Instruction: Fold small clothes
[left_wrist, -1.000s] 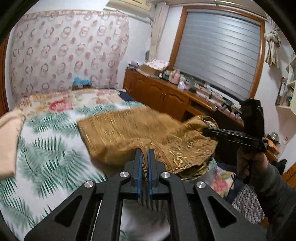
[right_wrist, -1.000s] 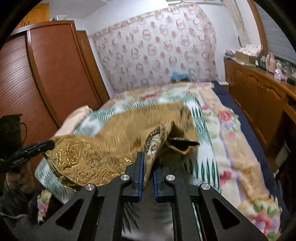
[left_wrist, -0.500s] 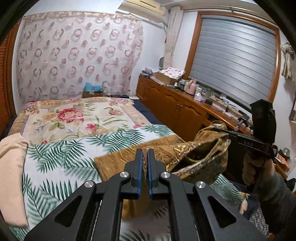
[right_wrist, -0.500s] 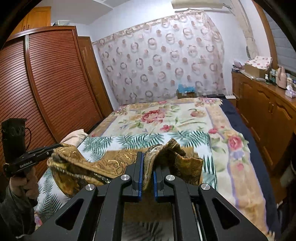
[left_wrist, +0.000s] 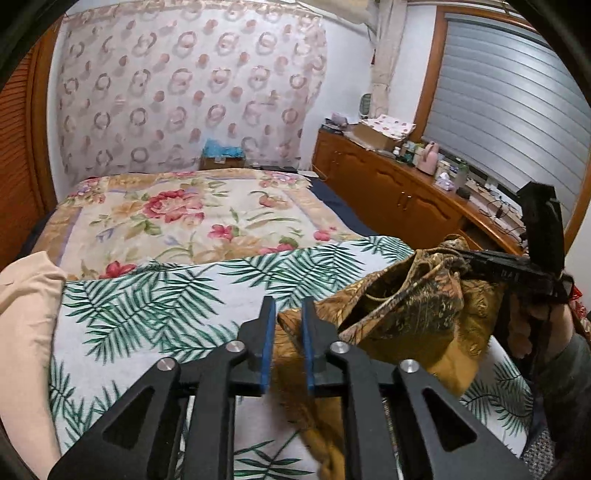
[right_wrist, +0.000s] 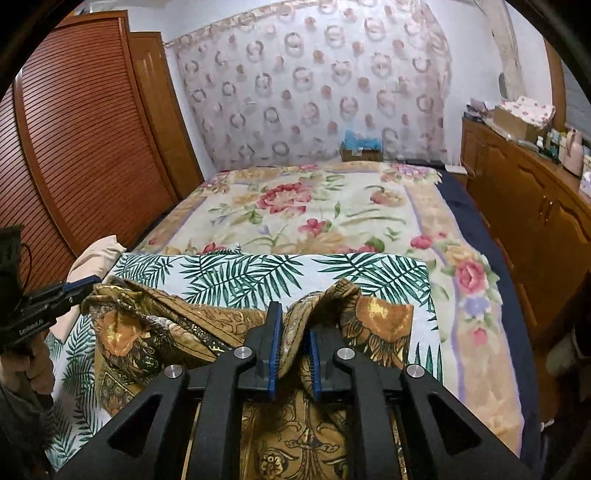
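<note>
While both pairs of jaws have just been opening, the golden-brown patterned garment (right_wrist: 207, 332) lies bunched on the white cloth printed with green palm leaves (right_wrist: 258, 273), right in front of the two black hand-held tools. The left gripper (left_wrist: 288, 332) has its blue-padded fingers (left_wrist: 266, 347) parted; a corner of the garment (left_wrist: 413, 317) pokes into the gap from the right, close against the right-hand pad, though whether the pad presses it cannot be told. The right gripper (right_wrist: 293, 347) also has its pads apart, with a raised fold of the fabric standing between them and resting against the left pad, loose rather than pinched. From the left wrist view, the right gripper (left_wrist: 461, 258) sits off to the right, its tip at the far rim of the crumpled cloth, a hand (left_wrist: 535, 325) around its handle. From the right wrist view, the left gripper (right_wrist: 79, 286) is off to the left at the garment's other end. Beyond the palm cloth spreads a floral bedspread (right_wrist: 314, 210), and a pale peach cloth (left_wrist: 26, 314) lies left of the left gripper.
</note>
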